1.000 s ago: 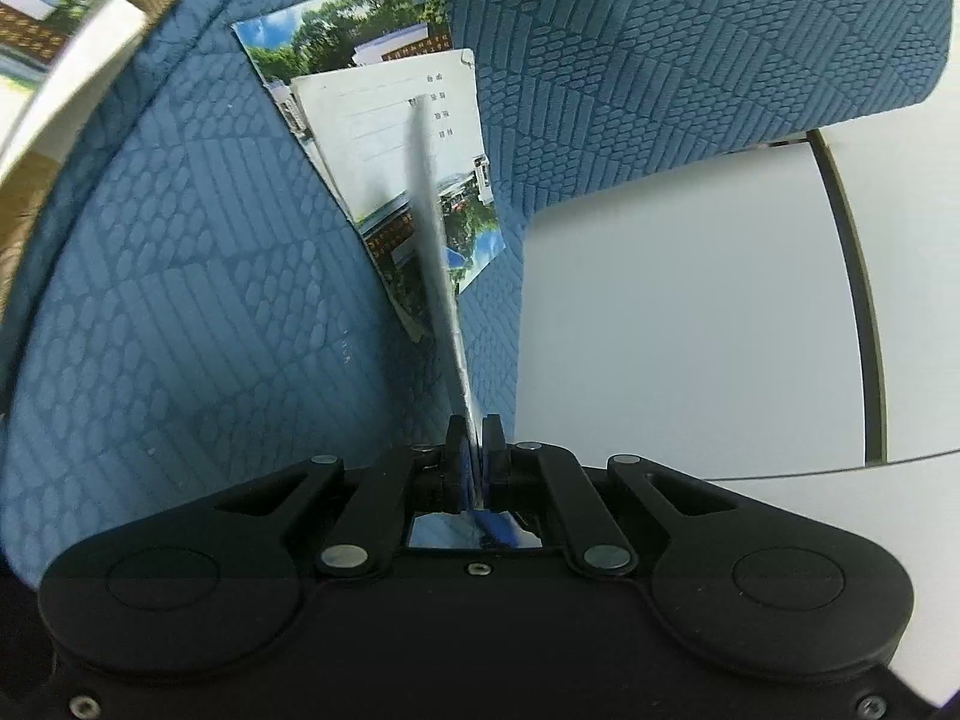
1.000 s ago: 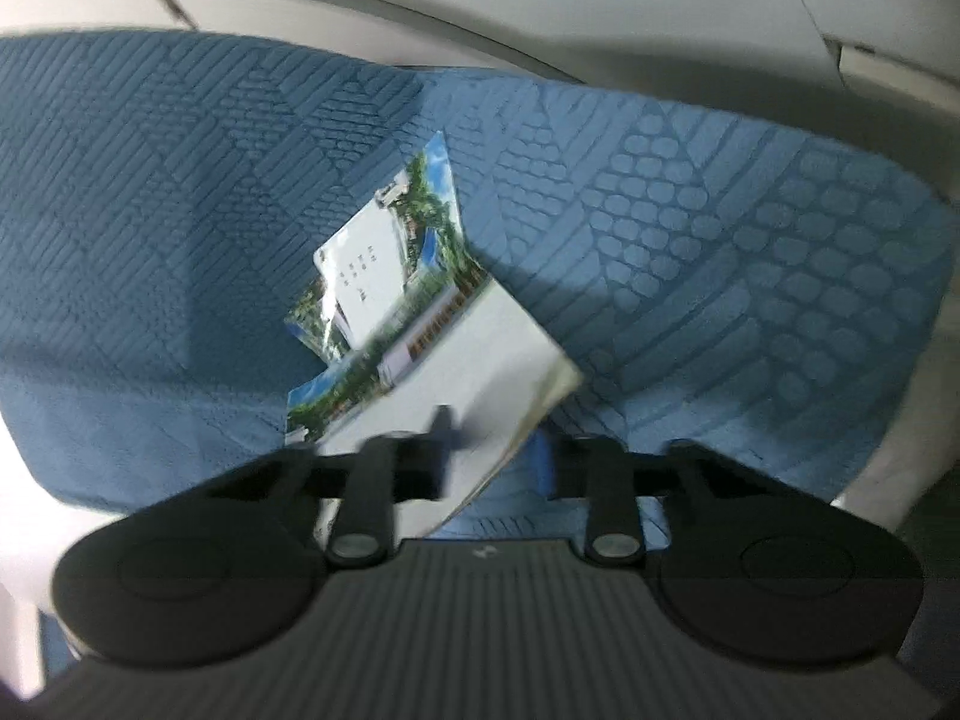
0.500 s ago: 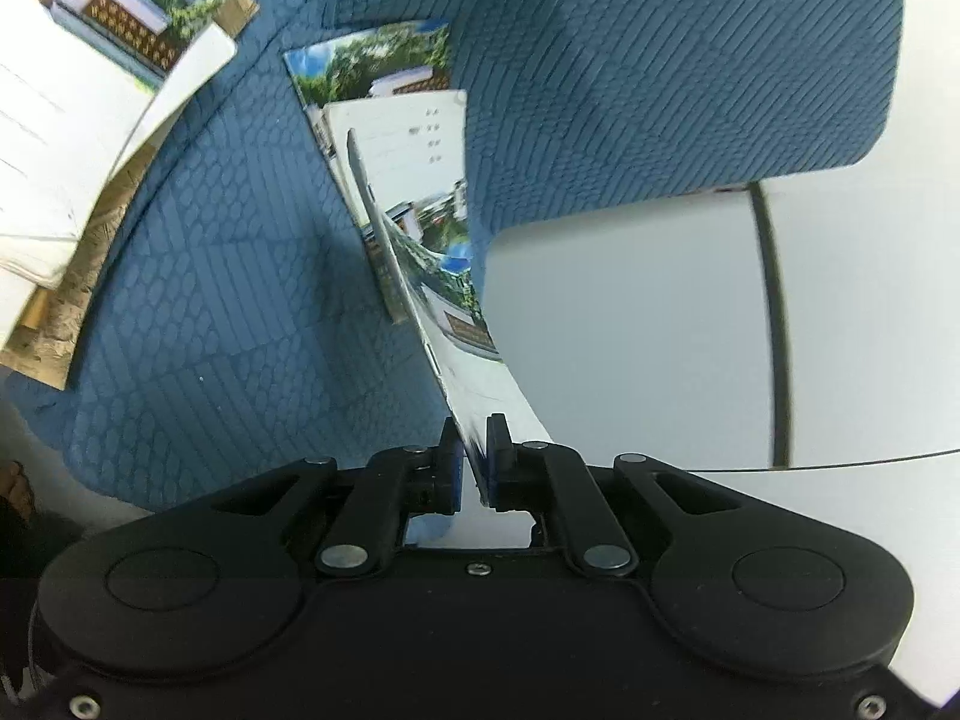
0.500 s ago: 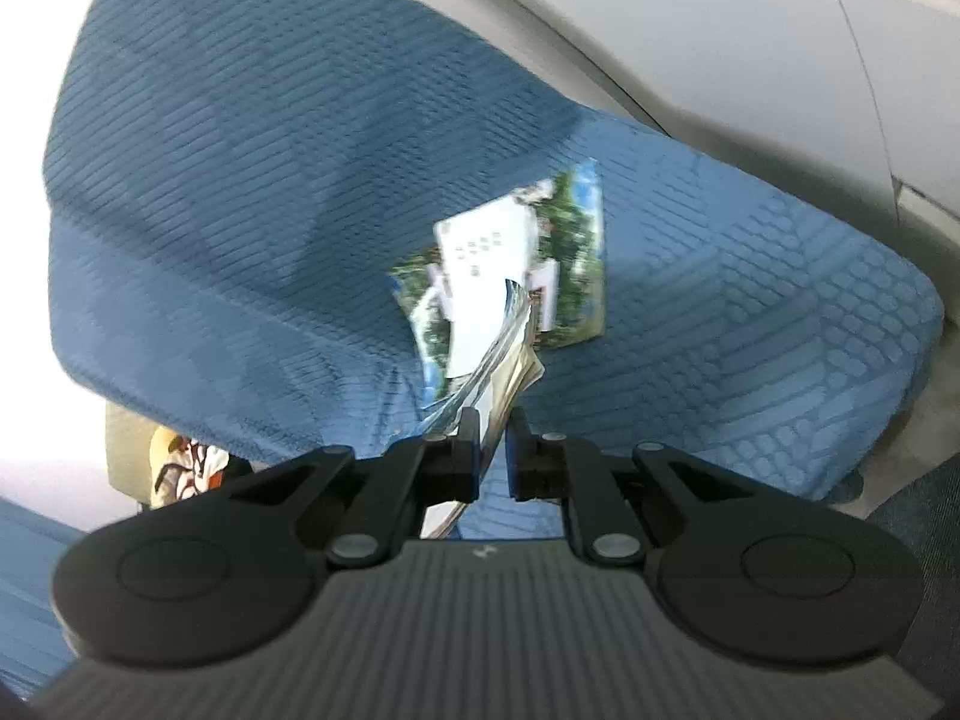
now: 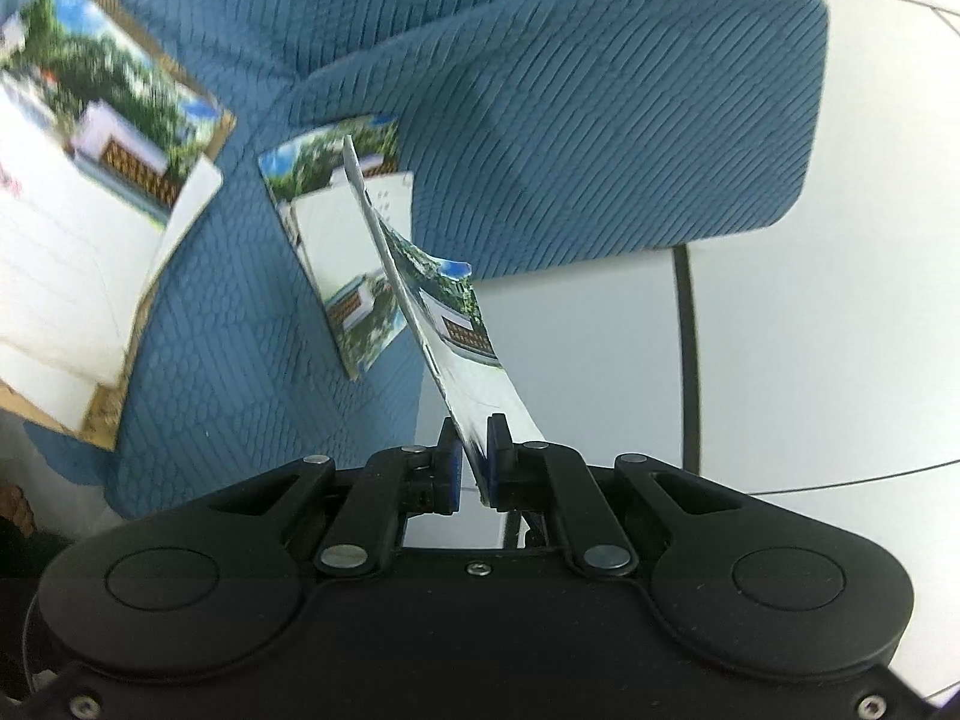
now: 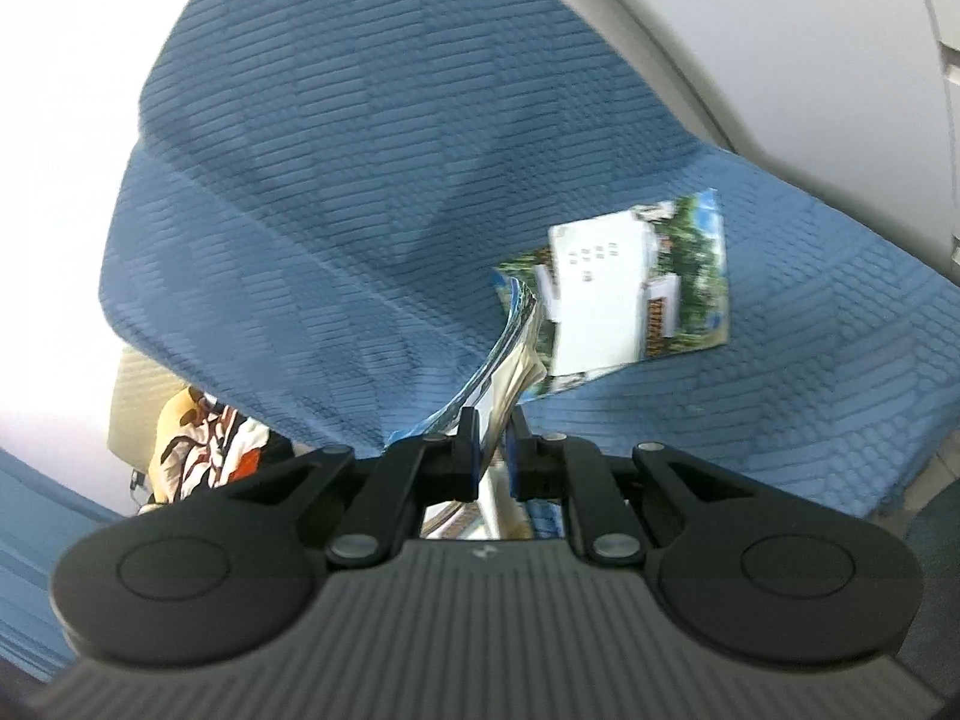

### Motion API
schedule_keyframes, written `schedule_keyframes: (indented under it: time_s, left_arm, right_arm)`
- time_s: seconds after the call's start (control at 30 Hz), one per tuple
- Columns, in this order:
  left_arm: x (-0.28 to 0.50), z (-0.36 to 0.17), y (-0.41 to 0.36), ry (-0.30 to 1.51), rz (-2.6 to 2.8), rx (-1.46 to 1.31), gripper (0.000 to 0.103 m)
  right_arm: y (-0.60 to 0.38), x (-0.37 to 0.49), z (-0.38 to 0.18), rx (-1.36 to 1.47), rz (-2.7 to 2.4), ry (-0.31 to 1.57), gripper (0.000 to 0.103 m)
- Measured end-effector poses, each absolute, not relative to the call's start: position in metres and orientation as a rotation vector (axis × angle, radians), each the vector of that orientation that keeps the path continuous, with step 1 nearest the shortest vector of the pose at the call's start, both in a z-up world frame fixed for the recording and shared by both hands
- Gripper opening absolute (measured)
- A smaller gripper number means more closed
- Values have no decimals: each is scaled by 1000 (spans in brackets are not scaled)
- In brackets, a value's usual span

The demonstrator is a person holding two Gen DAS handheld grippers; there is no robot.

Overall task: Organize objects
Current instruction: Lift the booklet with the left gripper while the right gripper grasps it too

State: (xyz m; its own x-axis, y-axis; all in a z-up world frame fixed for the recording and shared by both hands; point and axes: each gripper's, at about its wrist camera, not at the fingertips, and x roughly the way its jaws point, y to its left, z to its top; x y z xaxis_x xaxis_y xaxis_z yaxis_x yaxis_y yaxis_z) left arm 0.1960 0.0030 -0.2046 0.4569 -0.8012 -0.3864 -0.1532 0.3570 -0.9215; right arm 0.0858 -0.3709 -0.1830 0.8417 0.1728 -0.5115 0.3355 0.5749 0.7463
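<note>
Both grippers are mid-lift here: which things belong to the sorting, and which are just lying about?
In the job:
- postcard in left gripper
- postcards in right gripper
- postcard pile on the cloth
- open box of postcards

Lying about:
- blue cloth
- white table

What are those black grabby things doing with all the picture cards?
A person is tidying postcards on a blue cloth, with a gripper in each hand. The left gripper is shut on one postcard, held edge-on above the cloth. The right gripper has just been closing and now pinches a few bent postcards. A small pile of postcards lies on the cloth, waiting. In the left view, a bigger stack of cards sits on something brown at the left edge.
</note>
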Motion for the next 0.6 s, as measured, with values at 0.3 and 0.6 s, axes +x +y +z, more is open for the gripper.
schedule_keyframes:
  time_s: [0.3, 0.6]
  left_arm:
    - [202, -179, 58, 966, -532, -1155, 7]
    - [207, -187, 107, 948, -494, -1145, 7]
  right_arm:
    - [-322, 111, -153, 899, -54, 569, 12]
    - [-275, 134, -153, 855, -26, 585, 12]
